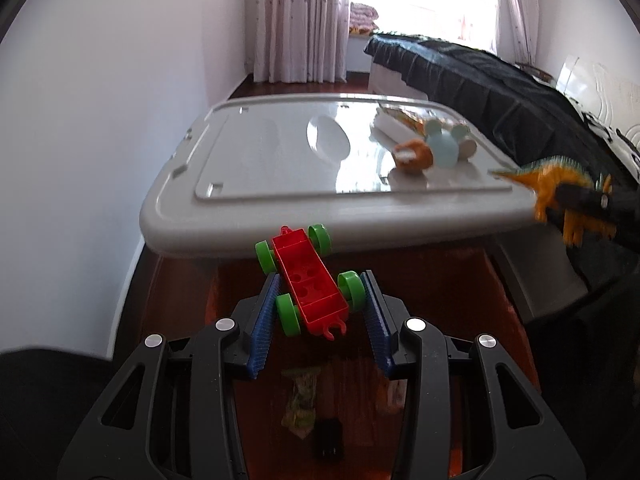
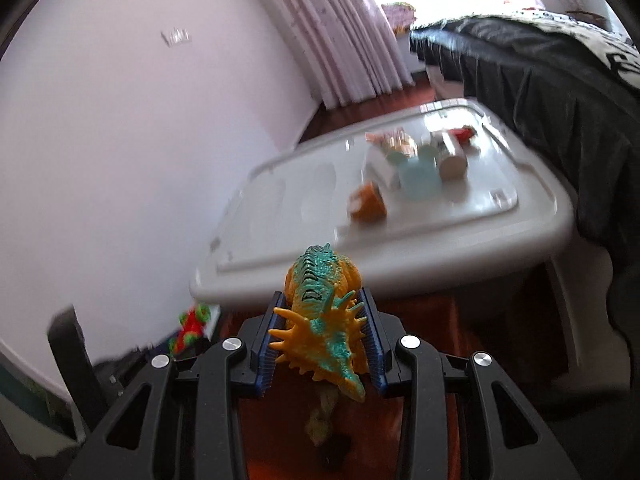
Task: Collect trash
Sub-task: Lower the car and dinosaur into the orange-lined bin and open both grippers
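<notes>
Both hands are loaded. The left gripper (image 1: 318, 292) is clamped at a narrow spread on a red toy car chassis (image 1: 309, 282) with 4 green wheels, the blue pads pressing on the wheels at the near end; the chassis's long axis runs forward and slightly left, out past the fingertips toward the grey lidded bin (image 1: 280, 216). The right gripper (image 2: 322, 322) is closed narrow on an orange and teal toy dinosaur (image 2: 320, 304), gripped across the neck and shoulders, its horned head pointing back toward the wrist and its body reaching forward along the fingers. From either gripper the bin's flat lid lies ahead and a little below. On the far right part of the lid, well beyond both sets of fingertips, sit a pale blue mouse-eared toy (image 1: 442, 144), a brown round toy (image 1: 414, 154) and a flat packet (image 1: 400, 116). The left gripper appears closer to the lid's front edge, the right one off its right corner, so each should carry straight ahead. A crumpled wrapper (image 1: 302, 408) lies on the floor beneath the grippers.
</notes>
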Motion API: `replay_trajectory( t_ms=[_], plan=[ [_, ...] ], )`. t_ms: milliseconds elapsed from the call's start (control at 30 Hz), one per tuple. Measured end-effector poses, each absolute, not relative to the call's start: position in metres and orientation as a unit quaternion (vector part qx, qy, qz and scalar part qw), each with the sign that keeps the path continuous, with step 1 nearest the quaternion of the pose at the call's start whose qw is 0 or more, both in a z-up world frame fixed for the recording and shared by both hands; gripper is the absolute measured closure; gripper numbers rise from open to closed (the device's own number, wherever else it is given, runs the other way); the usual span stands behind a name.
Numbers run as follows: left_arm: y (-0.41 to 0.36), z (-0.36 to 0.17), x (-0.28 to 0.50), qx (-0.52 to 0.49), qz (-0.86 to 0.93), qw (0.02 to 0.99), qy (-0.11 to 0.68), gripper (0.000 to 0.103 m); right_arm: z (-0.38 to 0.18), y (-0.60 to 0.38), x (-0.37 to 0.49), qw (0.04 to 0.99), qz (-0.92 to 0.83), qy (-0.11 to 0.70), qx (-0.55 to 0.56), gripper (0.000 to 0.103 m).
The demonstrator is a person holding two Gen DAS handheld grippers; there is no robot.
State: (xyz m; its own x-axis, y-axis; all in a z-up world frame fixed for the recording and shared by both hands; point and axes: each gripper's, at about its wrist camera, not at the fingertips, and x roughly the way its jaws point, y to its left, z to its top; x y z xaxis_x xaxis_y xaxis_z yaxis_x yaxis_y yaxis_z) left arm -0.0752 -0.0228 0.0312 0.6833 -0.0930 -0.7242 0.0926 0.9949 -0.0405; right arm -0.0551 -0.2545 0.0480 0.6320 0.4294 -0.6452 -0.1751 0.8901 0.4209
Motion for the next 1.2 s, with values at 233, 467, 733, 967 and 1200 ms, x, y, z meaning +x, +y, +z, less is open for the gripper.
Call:
replay_trajectory(
  t_ms=[233,467,733,967,1200],
  plan=[
    [-0.025,0.012,-0.090,0.004,-0.040,0.899,0.436,0.063,0.003,-0.233,-0.083,0.858,0.141,0.481,0.112,0.066],
    [-0.023,-0.025,-0.079,0.014,-0.026,0.864,0.503,0.063,-0.033,-0.219,-0.083,0.836,0.131,0.528,0.078,0.066],
    [-0.025,-0.060,-0.066,0.017,-0.022,0.835,0.549,0.063,-0.052,-0.214,-0.073,0.834,0.117,0.535,0.061,0.066],
    [-0.027,-0.071,-0.061,0.016,-0.020,0.823,0.567,0.046,-0.059,-0.216,-0.067,0.830,0.113,0.542,0.068,0.065],
    [-0.018,-0.068,-0.061,-0.005,-0.005,0.824,0.567,0.018,-0.048,-0.227,-0.063,0.848,0.088,0.516,0.082,0.037]
  ],
)
